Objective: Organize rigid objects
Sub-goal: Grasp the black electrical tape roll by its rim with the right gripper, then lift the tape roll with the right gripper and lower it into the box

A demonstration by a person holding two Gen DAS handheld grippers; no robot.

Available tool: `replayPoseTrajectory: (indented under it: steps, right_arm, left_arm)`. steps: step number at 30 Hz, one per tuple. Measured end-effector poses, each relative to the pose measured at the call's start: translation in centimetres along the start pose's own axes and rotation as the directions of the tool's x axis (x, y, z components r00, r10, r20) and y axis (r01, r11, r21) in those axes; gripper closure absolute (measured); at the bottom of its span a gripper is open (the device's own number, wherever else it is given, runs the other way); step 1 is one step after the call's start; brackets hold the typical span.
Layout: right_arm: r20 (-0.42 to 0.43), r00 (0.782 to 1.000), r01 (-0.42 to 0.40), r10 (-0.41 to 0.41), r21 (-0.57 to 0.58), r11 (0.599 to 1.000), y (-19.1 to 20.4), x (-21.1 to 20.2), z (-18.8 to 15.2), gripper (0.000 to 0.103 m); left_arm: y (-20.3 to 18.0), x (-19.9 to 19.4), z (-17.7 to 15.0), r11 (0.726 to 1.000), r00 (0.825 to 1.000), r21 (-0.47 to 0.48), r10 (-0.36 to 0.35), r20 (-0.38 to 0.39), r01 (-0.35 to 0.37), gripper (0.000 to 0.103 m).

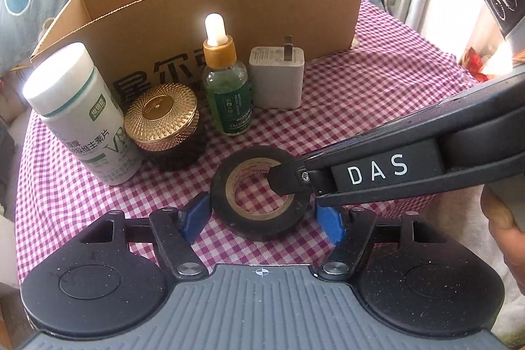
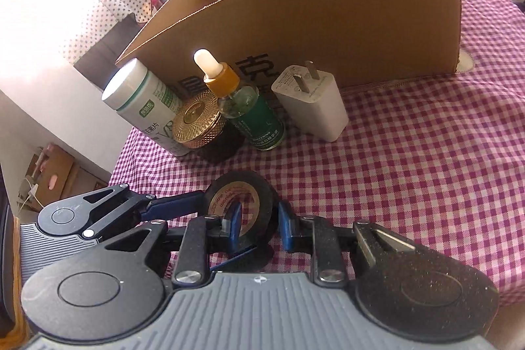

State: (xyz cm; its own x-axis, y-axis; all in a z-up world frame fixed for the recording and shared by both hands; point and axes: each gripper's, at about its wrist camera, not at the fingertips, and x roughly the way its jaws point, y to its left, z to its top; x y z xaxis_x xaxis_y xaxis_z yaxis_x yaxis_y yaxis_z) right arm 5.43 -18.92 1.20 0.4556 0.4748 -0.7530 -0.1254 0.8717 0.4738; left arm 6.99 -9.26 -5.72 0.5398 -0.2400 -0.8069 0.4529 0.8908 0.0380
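An open cardboard box [image 1: 213, 9] stands toward the far edge of the checked table [image 1: 377, 94]; along its front wall stand a white bottle [image 1: 82, 110], gold-lidded jar [image 1: 164, 120], dropper bottle [image 1: 226, 81] and charger [image 1: 277, 77]. Nearer, the tape roll [image 1: 259, 195] lies flat between the spread left claw [image 1: 262, 215]; the right claw [image 2: 259, 223] straddles its rim, one finger inside the hole, not pressed together

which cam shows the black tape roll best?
Left wrist: the black tape roll lies whole and flat between the left gripper fingers, core visible. In right wrist it's foreshortened, partly hidden by the right gripper, one finger inside its core.
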Motion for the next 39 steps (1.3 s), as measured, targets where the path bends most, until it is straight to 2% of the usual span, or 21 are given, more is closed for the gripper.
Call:
replayPoseTrajectory:
  steps: [7, 11, 17, 26, 33, 35, 39]
  right_arm:
    - [0.025, 1.000, 0.008, -0.007, -0.038, 0.999, 0.5, 0.8, -0.1, 0.077]
    - [0.039, 0.999, 0.015, -0.013, -0.046, 0.999, 0.6, 0.9, -0.3, 0.078]
    - [0.040, 0.999, 0.023, -0.022, -0.035, 0.999, 0.5, 0.7, -0.5, 0.080]
    - [0.062, 0.998, 0.019, -0.016, -0.035, 0.999, 1.0, -0.6, -0.9, 0.080]
    - [0.150, 0.989, 0.000, 0.011, -0.076, 0.997, 3.3, -4.1, -0.8, 0.080]
    - [0.189, 0.982, -0.002, 0.021, -0.100, 0.995, 4.1, -5.5, -0.3, 0.080]
    - [0.276, 0.960, 0.003, 0.042, -0.159, 0.987, 5.8, -8.0, 1.6, 0.080]
  left_arm:
    - [-0.3, 0.6, 0.9, 0.999, 1.000, -0.029, 0.020, 0.001, -0.020, 0.032]
    - [-0.2, 0.4, 0.8, 0.999, 0.999, -0.038, 0.039, 0.007, -0.038, 0.037]
    - [-0.2, 0.3, 0.7, 0.999, 0.999, -0.037, 0.033, 0.004, -0.033, 0.038]
    - [-0.7, -1.5, 0.8, 0.998, 0.998, -0.034, 0.046, 0.029, -0.045, 0.038]
    - [-1.0, -6.0, 1.3, 0.996, 0.988, -0.021, 0.093, 0.127, -0.091, 0.038]
    - [-1.0, -7.5, 1.7, 0.994, 0.979, -0.014, 0.112, 0.168, -0.111, 0.038]
    - [-0.9, -10.3, 3.8, 0.987, 0.951, -0.001, 0.155, 0.267, -0.160, 0.038]
